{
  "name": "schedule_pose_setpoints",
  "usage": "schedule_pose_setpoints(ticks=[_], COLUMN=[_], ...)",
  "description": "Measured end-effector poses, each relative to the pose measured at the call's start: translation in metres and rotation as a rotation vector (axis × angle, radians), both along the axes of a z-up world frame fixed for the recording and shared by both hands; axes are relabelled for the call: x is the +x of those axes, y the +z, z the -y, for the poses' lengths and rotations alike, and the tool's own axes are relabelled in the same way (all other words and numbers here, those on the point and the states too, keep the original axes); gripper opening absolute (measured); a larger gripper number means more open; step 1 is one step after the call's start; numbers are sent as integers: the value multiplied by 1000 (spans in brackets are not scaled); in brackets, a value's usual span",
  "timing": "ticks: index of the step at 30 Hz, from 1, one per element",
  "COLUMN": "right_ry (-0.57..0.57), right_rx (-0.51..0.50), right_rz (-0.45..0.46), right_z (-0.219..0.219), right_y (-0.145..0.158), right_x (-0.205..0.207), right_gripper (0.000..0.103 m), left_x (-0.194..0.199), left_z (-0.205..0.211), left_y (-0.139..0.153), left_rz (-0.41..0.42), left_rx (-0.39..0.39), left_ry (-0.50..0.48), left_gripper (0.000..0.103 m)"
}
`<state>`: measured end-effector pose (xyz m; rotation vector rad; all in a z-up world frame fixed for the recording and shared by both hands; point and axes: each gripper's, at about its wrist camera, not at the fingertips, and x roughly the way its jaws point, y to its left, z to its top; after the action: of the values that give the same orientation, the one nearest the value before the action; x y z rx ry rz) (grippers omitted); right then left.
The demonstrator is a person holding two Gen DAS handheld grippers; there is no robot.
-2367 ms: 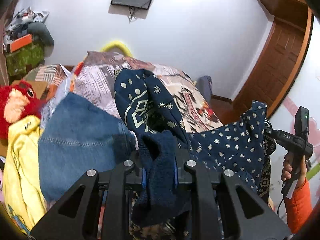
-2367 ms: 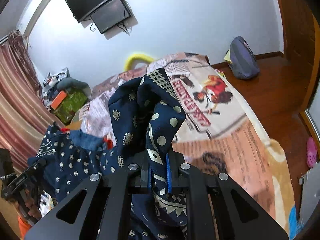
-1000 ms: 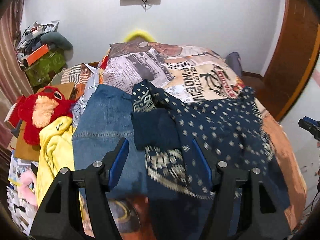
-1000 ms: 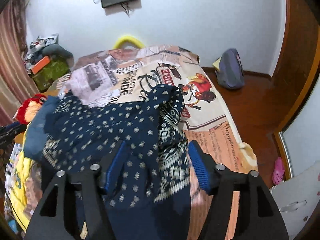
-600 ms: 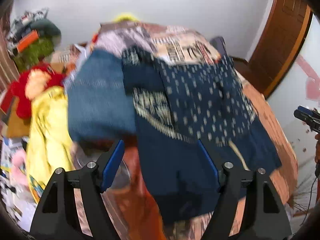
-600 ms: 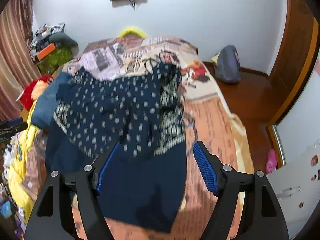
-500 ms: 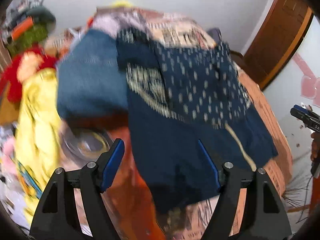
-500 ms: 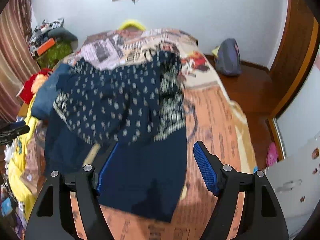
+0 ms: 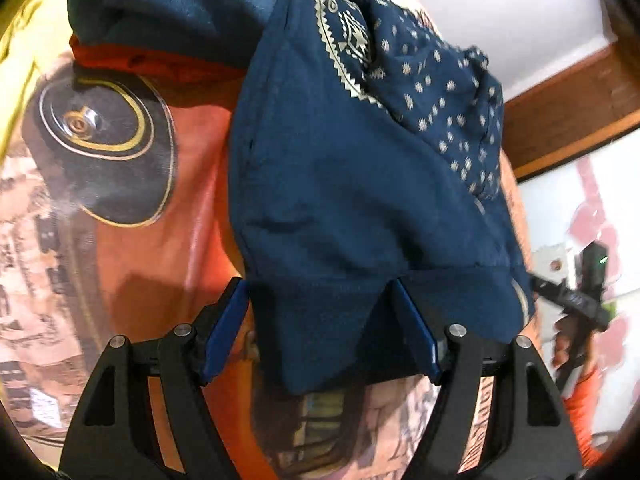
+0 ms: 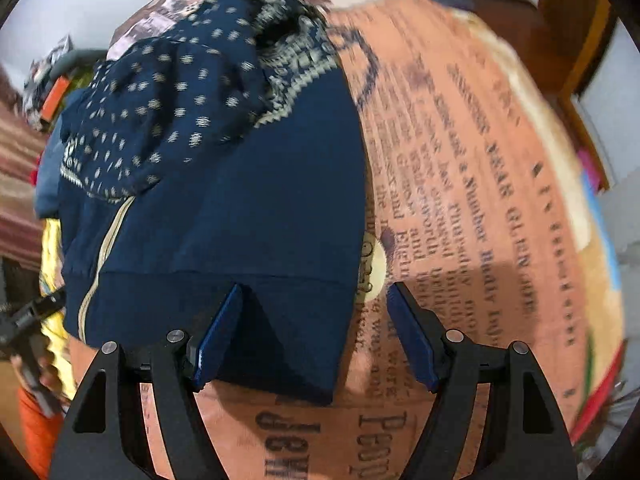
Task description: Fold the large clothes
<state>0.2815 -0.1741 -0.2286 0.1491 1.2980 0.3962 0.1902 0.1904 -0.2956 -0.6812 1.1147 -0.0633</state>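
Navy knit jacket (image 9: 352, 200), dotted and zigzag-patterned in cream over the upper part, plain below, lying on the printed orange bedspread (image 9: 168, 264). Ribbed hem band nearest both cameras, upper part bunched and heaped toward the far end of the bed. Cream zip line visible down the front in the right wrist view (image 10: 108, 240).

Left gripper (image 9: 320, 320) over the hem's left corner, jaws apart and just been widening; hem cloth lying between the blue pads (image 9: 224, 328), not pinched. Right gripper (image 10: 316, 328) over the hem's right corner, jaws likewise apart and just been widening; corner of the hem between the pads, right pad over bare bedspread.

Denim garment (image 9: 168, 4) folded beside the jacket at far left, over a red fabric edge (image 9: 132, 60). Yellow cloth (image 9: 16, 64) along the left margin. Black-and-gold round print (image 9: 104, 148) on the bedspread left of the jacket. Hand in orange sleeve (image 9: 576, 412) at right edge of left view. Much motion blur in the right view.
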Motion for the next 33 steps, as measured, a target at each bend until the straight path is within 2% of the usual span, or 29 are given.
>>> schedule_pose_setpoints(ticks=[3, 5, 6, 7, 8, 10, 11, 13, 14, 17, 22, 26, 28, 31, 33], right_ry=[-2, -8, -12, -18, -18, -5, 1, 17, 23, 34, 31, 24, 9, -41, -71], right_rx=[44, 76, 86, 93, 97, 121, 118, 111, 114, 147, 197, 233, 251, 258, 264], right_rz=[17, 31, 33, 35, 34, 30, 45, 88, 109, 174, 259, 339, 373, 415, 422], right_z=[-3, -7, -9, -13, -15, -21, -25, -32, -33, -38, -44, -50, -50, -54, -55], right_y=[-1, -2, -3, -2, -1, 2, 7, 18, 23, 47, 87, 121, 135, 144, 143], right_x=[4, 5, 6, 7, 7, 9, 9, 9, 9, 10, 28, 57, 76, 105, 129], right_gripper=[72, 62, 54, 42, 35, 14, 12, 10, 10, 9, 8, 8, 8, 8, 8], left_x=[1, 1, 1, 1, 1, 0, 2, 5, 6, 10, 26, 53, 68, 100, 128], left_z=[-4, -7, -8, -9, -8, -5, -2, 4, 10, 17, 11, 0, -6, -18, -30], left_y=[-8, -14, -15, -15, -13, -5, 3, 16, 28, 59, 120, 160, 177, 192, 190], left_rz=[23, 34, 41, 51, 67, 81, 86, 95, 111, 171, 318, 386, 415, 437, 425], left_rx=[-66, -114, -129, -141, -157, -141, -110, -43, 11, 96, 105, 132, 175, 222, 226], left_ry=[35, 67, 77, 78, 73, 69, 63, 44, 28, 3, 0, 8, 26, 69, 103], left_gripper=[73, 71, 64, 52, 46, 24, 21, 15, 14, 13, 13, 12, 12, 12, 12])
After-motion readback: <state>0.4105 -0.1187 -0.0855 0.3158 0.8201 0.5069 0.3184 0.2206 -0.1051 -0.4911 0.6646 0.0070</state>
